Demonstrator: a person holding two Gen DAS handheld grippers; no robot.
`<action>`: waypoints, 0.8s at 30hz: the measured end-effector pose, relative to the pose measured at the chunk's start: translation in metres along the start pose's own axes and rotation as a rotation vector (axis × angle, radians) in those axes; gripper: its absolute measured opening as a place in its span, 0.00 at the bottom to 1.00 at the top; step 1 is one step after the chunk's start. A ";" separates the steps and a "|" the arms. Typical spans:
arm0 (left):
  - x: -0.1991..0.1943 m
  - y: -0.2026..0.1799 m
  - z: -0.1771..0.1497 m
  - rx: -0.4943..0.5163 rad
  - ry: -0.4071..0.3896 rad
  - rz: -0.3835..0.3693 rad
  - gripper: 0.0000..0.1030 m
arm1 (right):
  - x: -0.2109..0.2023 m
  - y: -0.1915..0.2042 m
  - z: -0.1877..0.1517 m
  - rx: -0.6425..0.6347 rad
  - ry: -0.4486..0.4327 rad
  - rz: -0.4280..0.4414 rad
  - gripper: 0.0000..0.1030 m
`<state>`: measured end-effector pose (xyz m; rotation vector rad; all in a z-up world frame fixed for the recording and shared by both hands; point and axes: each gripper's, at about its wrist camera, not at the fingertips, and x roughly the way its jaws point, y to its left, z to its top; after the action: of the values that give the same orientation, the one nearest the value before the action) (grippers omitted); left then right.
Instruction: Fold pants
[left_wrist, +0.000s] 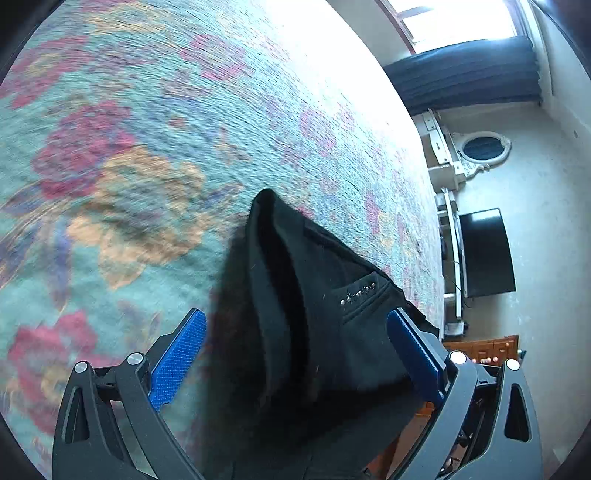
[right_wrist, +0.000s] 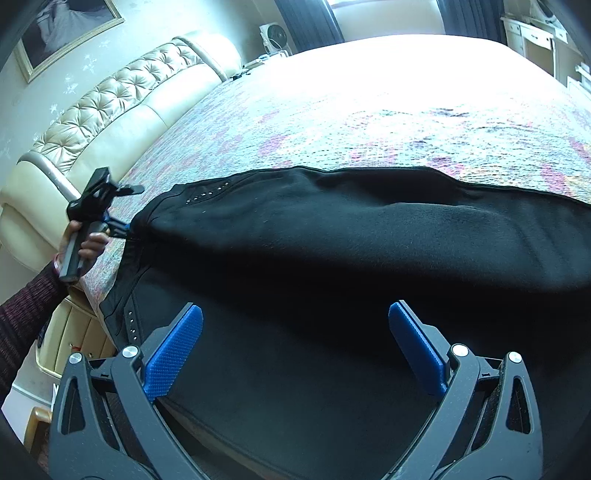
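- Floral bedspread (right_wrist: 369, 122) covers a wide bed with a tufted cream headboard (right_wrist: 110, 110) at the far left of the right tool's view.
- Black pants (right_wrist: 351, 240) lie across the cover, one layer doubled over, studded waist end toward the headboard.
- Right gripper (right_wrist: 295, 343) hovers over the dark cloth, blue pads spread wide, nothing between them.
- Left gripper (left_wrist: 297, 354) stands wide apart too; a bunched fold of pants rises between its pads, unpinched.
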<state>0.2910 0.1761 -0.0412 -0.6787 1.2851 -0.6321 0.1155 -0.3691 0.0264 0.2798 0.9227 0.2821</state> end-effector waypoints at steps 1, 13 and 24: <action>0.012 -0.005 0.007 0.032 0.023 -0.037 0.94 | 0.005 -0.004 0.004 0.000 0.010 0.013 0.98; 0.075 -0.029 0.019 0.148 0.237 -0.061 0.94 | 0.081 -0.029 0.129 -0.254 0.172 0.090 0.98; 0.077 -0.035 0.013 0.248 0.175 0.044 0.14 | 0.144 -0.040 0.141 -0.376 0.405 -0.019 0.28</action>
<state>0.3151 0.0970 -0.0619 -0.3975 1.3503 -0.8129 0.3170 -0.3711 -0.0131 -0.1396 1.2457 0.4986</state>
